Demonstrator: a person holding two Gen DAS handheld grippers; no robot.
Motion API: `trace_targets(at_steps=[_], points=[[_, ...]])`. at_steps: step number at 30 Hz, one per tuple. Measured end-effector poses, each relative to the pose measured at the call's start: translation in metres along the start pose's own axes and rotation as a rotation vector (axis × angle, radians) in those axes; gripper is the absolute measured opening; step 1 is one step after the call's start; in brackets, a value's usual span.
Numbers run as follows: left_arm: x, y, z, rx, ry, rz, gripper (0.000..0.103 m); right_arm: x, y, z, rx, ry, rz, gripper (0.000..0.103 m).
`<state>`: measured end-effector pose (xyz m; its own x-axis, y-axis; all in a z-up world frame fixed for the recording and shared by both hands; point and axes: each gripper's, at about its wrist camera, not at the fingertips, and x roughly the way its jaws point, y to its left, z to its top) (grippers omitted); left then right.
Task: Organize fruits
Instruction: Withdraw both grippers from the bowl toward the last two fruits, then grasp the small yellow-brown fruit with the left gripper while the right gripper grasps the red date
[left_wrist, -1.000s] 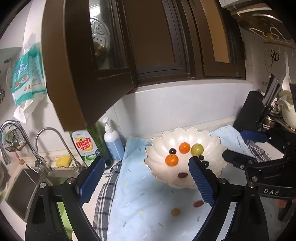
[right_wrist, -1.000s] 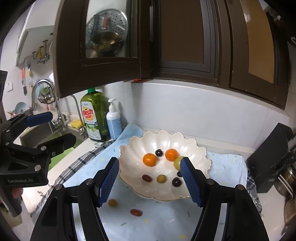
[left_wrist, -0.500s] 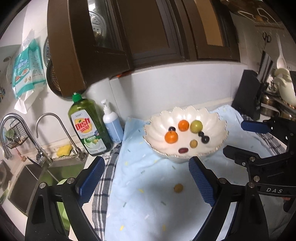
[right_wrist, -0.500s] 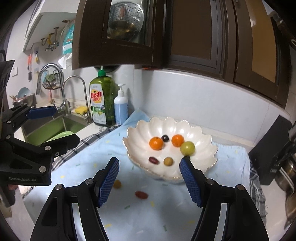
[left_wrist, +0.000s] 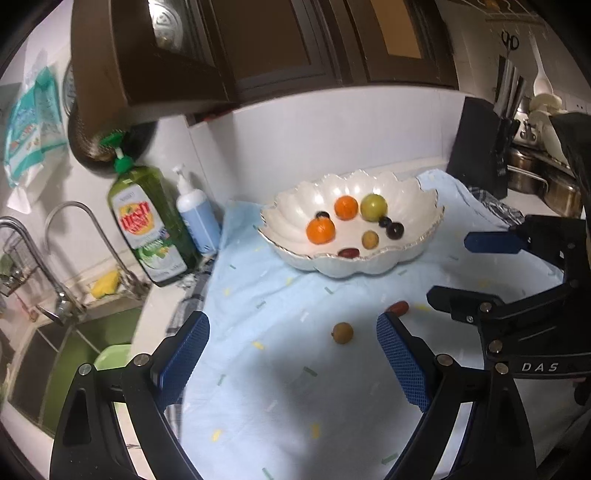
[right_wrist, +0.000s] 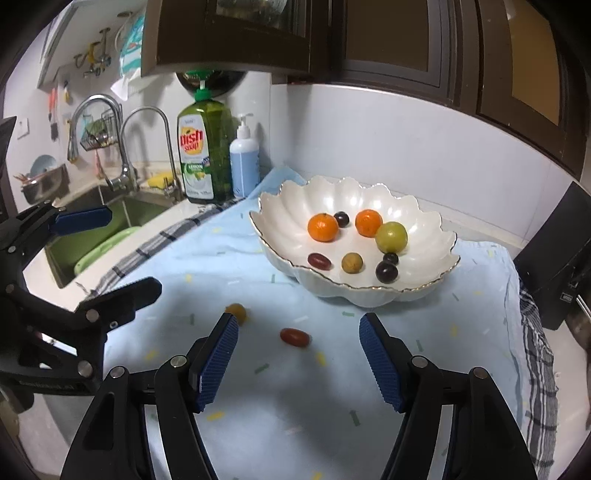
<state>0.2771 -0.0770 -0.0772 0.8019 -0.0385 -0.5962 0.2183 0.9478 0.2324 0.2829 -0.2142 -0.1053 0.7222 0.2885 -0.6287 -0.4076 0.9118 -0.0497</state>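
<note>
Both the left gripper (left_wrist: 291, 356) and right gripper (right_wrist: 299, 358) hover wide open and empty above two loose fruits (right_wrist: 294, 337) that could roll off the cloth (right_wrist: 221, 258) if nudged

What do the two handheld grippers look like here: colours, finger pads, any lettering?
Both are matte black frames with silver screws. The left gripper and right gripper each carry two blue, ridged finger pads. The right gripper's body reads "DAS" in white in the left wrist view; the left one's lettering is too dim to read. No cables or sleeves are visible.
</note>
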Motion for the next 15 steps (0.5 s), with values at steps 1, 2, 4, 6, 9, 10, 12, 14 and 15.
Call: trace_targets(at_steps=[1,2,4,6,9,10,12,14,15], points=[[0.005,0.000,-0.002,-0.001,0.010,-0.013,0.093,0.003,0.000,-0.001,0.000,0.003,-0.001,0.069],[0.008,-0.001,-0.004,-0.002,0.011,-0.023,0.093,0.006,-0.001,-0.002,0.002,0.009,-0.001,0.069],[0.015,-0.002,-0.006,0.001,0.021,-0.036,0.092,0.013,-0.001,-0.004,0.006,0.023,-0.001,0.069],[0.023,-0.004,-0.007,0.009,0.025,-0.050,0.092,0.020,-0.002,-0.006,0.009,0.037,-0.001,0.069],[0.034,-0.006,-0.008,0.020,0.045,-0.060,0.089,0.032,-0.003,-0.006,0.015,0.064,-0.006,0.069],[0.039,-0.006,-0.008,0.019,0.054,-0.067,0.088,0.037,-0.004,-0.007,0.024,0.077,-0.005,0.068],[0.046,-0.006,-0.009,0.015,0.066,-0.080,0.087,0.043,-0.007,-0.007,0.035,0.091,-0.003,0.068],[0.055,-0.007,-0.009,0.016,0.088,-0.090,0.086,0.050,-0.009,-0.008,0.041,0.106,-0.004,0.066],[0.059,-0.007,-0.009,0.016,0.096,-0.091,0.086,0.052,-0.009,-0.008,0.044,0.111,0.001,0.064]])
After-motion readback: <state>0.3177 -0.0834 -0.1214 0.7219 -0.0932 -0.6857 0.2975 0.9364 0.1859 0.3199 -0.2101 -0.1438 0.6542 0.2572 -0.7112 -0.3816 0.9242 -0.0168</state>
